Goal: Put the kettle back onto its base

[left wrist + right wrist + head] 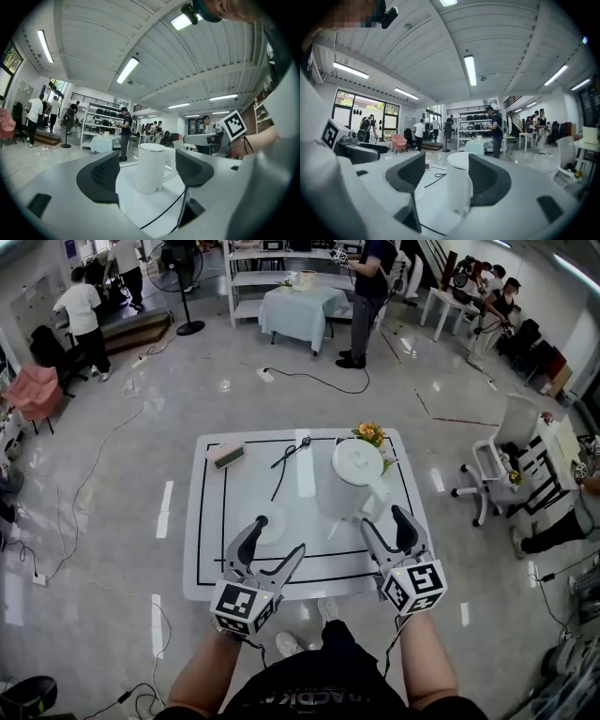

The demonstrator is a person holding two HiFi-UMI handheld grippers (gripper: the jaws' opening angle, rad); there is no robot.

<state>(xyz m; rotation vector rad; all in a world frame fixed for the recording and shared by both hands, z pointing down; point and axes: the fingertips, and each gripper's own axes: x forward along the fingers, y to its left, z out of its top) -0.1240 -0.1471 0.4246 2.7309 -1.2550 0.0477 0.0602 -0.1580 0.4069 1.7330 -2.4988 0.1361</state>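
The white kettle (pixel 359 465) stands upright on the white table (pixel 309 568) at the back right, its handle turned toward my right gripper (pixel 384 521). That gripper is open, just short of the handle and not touching it. The round white base (pixel 267 521) lies front left, its black cord (pixel 284 465) running to the back. My left gripper (pixel 277 540) is open over the base's near edge. In the left gripper view the kettle (pixel 151 168) stands ahead between the open jaws. In the right gripper view the right jaw partly hides the kettle (pixel 457 187).
A pink and green block (pixel 226 455) lies at the table's back left, and a small bunch of flowers (pixel 371 434) sits behind the kettle. A white office chair (pixel 492 460) stands to the right. People and cables are on the floor beyond.
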